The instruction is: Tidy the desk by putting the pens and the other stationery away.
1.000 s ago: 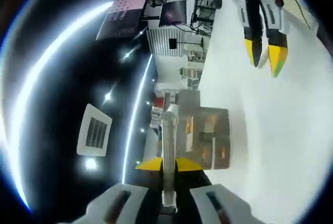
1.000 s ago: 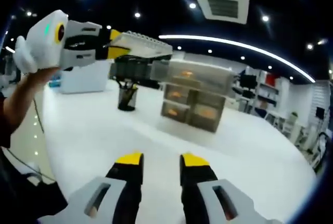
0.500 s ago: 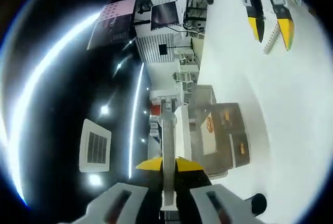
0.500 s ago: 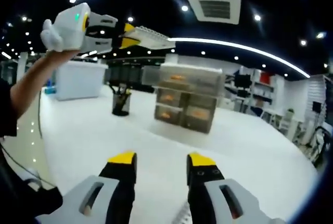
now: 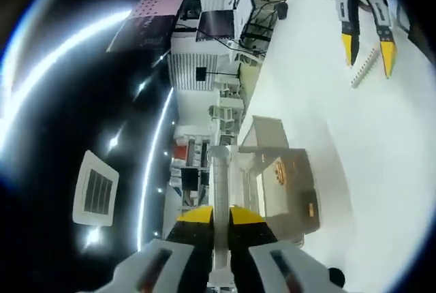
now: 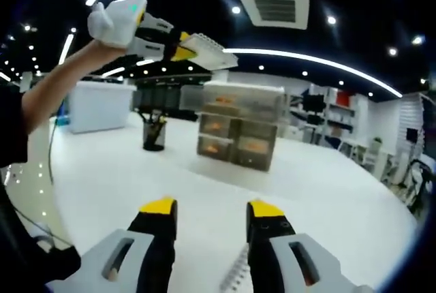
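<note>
My left gripper (image 5: 220,217) is shut on a white spiral notebook (image 5: 220,184), which I see edge-on between its yellow tips. In the right gripper view that same left gripper (image 6: 178,37) is held high in the air by a gloved hand, with the notebook (image 6: 208,45) sticking out to the right. Low over the white desk (image 6: 122,170), my right gripper (image 6: 212,210) stands open with nothing between its fingers. A white toothed strip (image 6: 235,278), like a spiral binding, lies on the desk just under the right gripper (image 5: 368,48), and the strip (image 5: 364,69) lies beside its tips.
A translucent drawer organiser (image 6: 238,133) with orange items inside stands mid-desk, also the organiser (image 5: 286,187). A dark pen cup (image 6: 153,135) with pens stands to its left. A white cabinet (image 6: 99,105) and shelves (image 6: 327,112) lie behind the desk.
The left gripper has risen higher with the notebook still in it. The right gripper has stayed open over the desk, and the toothed strip has come into view under it.
</note>
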Demonstrator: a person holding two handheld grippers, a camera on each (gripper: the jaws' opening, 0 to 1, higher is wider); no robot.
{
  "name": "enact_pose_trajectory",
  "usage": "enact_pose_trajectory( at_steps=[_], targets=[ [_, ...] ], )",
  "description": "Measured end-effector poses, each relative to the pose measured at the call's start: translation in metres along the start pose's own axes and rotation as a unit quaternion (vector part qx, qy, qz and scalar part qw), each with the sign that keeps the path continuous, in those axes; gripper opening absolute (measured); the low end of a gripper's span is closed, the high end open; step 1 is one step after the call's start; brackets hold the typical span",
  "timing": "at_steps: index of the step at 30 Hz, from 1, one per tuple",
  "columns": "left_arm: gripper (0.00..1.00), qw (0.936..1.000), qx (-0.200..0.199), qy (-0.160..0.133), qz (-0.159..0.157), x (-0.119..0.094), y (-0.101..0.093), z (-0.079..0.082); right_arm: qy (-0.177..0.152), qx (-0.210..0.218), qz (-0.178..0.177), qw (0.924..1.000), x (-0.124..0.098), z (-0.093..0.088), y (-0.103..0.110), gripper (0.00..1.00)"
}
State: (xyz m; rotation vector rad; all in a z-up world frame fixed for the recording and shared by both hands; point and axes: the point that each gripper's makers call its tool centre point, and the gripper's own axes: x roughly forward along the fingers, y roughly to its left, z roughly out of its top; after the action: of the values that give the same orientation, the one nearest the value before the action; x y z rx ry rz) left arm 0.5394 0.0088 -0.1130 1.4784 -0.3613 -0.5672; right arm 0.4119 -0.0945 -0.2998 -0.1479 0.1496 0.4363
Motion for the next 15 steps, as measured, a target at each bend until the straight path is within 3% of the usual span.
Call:
enact_pose_trajectory(
  at_steps=[7,15],
  targets=[
    [0.07,0.996,-0.059,-0.003,-0.067,0.025,-0.004,-0.011,-0.004,0.0,-0.008,1.0,-0.002,0.0,-0.005,0.37],
    [0.07,0.9915,-0.063,0.015,-0.112,0.046,-0.011,-0.027,-0.003,0.005,-0.013,0.9999,-0.004,-0.002,-0.01,0.37]
  ],
)
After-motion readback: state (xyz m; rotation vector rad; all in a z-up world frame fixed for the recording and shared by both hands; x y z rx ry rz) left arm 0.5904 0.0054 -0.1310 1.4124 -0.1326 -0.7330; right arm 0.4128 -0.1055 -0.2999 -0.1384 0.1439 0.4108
